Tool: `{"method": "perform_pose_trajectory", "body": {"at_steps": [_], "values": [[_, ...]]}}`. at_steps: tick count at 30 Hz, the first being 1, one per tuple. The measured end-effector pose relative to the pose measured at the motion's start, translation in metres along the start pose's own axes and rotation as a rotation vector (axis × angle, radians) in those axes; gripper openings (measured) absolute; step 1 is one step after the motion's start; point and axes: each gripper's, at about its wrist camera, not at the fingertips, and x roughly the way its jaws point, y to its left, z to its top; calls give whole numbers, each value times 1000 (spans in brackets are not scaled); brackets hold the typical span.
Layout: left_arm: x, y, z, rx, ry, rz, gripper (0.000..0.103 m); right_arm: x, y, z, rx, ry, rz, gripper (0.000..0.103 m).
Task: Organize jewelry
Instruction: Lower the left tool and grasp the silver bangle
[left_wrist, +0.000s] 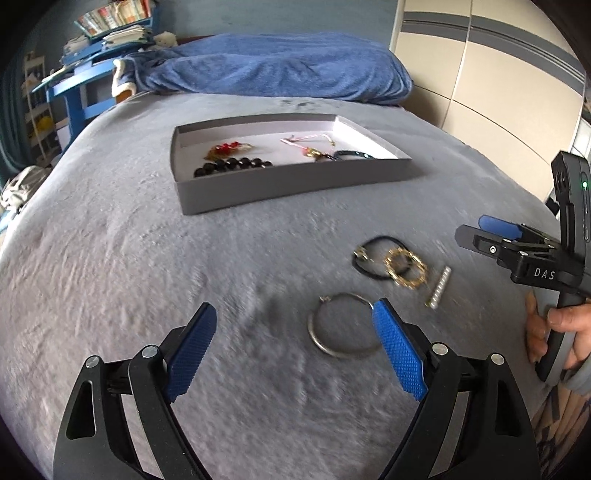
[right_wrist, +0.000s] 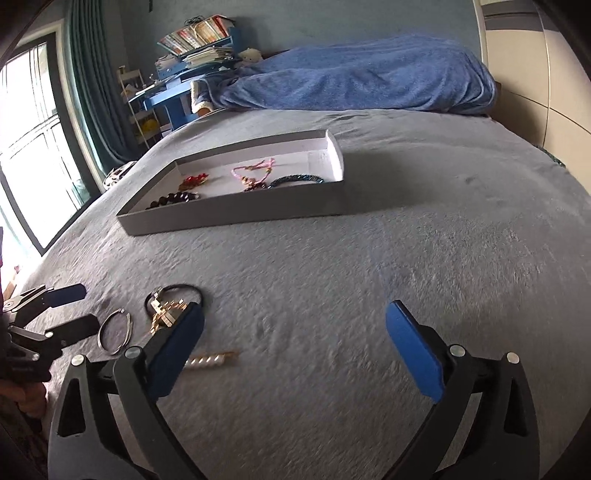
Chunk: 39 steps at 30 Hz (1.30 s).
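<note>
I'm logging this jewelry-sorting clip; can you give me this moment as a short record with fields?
surface: grey bedspread
tray: grey tray holding black beads, a pink cord piece and others
loose: silver bangle, gold chain on black cord, pearl bar
left gripper: open, empty, by the bangle
right gripper: open, empty

We read "DAS" in white on the right gripper (left_wrist: 467, 236) body, left wrist view. No other legible txt anywhere.
</note>
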Motion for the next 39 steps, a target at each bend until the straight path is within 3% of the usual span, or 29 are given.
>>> {"method": "perform_pose_trajectory", "body": {"at_steps": [6,23,28,32,37,39], "values": [[0,-15,-4,66,5,-7,86,-2,7,-14,0,42,8,97],[8,-24,-6,122,29,-2,86,-6,25,-25,-88,75,22,97],[16,-35,-8,189,67,1,70,-2,31,-25,-114,95,28,97],[17,-30,-7,163,73,-16,67,-1,33,-25,-124,100,30,97],[15,-26,-8,146,63,-19,52,0,40,-26,-162,106,43,97],[14,-26,-9,139,56,-21,51,1,46,-27,-174,119,60,97]]}}
